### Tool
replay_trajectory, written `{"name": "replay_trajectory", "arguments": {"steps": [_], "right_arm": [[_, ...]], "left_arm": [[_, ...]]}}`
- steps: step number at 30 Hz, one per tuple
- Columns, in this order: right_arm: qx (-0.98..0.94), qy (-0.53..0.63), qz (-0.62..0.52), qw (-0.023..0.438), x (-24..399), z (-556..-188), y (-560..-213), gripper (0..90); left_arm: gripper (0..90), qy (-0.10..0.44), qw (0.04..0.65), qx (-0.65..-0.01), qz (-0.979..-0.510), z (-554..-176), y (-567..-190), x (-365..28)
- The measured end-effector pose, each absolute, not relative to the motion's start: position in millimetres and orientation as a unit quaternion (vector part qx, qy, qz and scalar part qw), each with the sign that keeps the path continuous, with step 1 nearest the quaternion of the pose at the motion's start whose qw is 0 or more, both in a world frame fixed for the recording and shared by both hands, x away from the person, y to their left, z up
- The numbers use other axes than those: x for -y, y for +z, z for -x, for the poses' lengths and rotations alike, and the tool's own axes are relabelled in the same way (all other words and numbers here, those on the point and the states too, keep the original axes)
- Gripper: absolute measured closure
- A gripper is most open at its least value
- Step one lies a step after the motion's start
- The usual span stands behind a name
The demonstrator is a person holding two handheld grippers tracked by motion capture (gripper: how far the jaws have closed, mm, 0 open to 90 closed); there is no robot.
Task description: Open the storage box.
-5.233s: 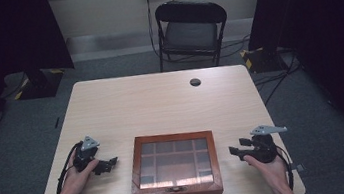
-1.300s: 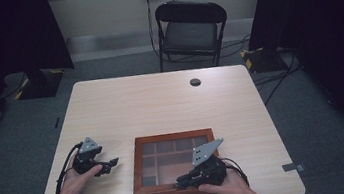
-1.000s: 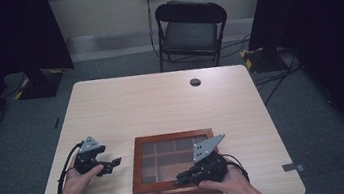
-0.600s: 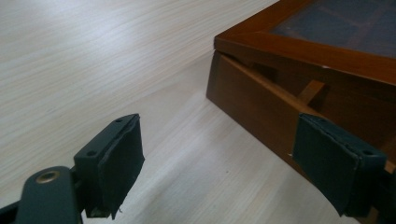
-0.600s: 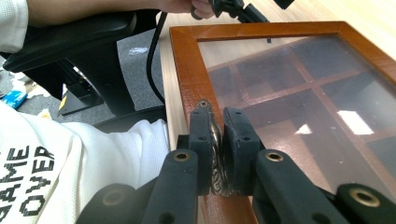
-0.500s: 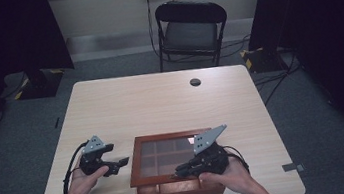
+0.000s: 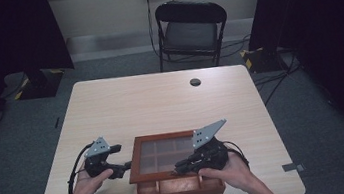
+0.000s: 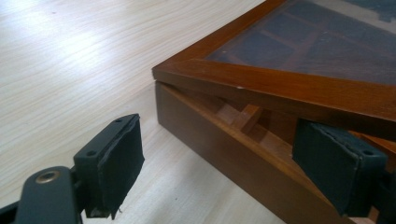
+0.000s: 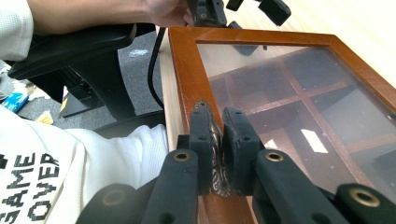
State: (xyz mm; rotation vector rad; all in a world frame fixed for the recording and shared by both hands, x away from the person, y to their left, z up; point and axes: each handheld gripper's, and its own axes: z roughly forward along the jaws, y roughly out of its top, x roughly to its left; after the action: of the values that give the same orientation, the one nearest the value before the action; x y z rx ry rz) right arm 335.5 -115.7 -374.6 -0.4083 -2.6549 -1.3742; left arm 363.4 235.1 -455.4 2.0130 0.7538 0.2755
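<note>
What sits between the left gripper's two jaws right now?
The near corner of the wooden box, under its lifted glass lid, stands between the open left gripper pads, untouched, in the left gripper view.

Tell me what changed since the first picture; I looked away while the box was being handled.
The right gripper moved in from the table's right side and clamped the metal clasp on the lid, which it has tilted up at the front. The left gripper edged up to the box corner, jaws open. The box base and table stayed put.

The white sleeve (image 9: 70,158) bears the black words "GAME OVER".
</note>
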Motion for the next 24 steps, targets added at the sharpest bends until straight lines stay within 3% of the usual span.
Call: {"name": "replay_trajectory", "arguments": {"steps": [20,24], "right_arm": [[0.878,-0.458,0.131,0.052,117,-338,-367,82.5],[0.871,-0.466,0.148,0.041,124,-338,-364,69.9]], "left_arm": [[16.2,0.121,0.492,-0.262,-0.821,-354,-450,-219],[16.0,0.120,0.491,-0.260,-0.823,-355,-450,-218]]}}
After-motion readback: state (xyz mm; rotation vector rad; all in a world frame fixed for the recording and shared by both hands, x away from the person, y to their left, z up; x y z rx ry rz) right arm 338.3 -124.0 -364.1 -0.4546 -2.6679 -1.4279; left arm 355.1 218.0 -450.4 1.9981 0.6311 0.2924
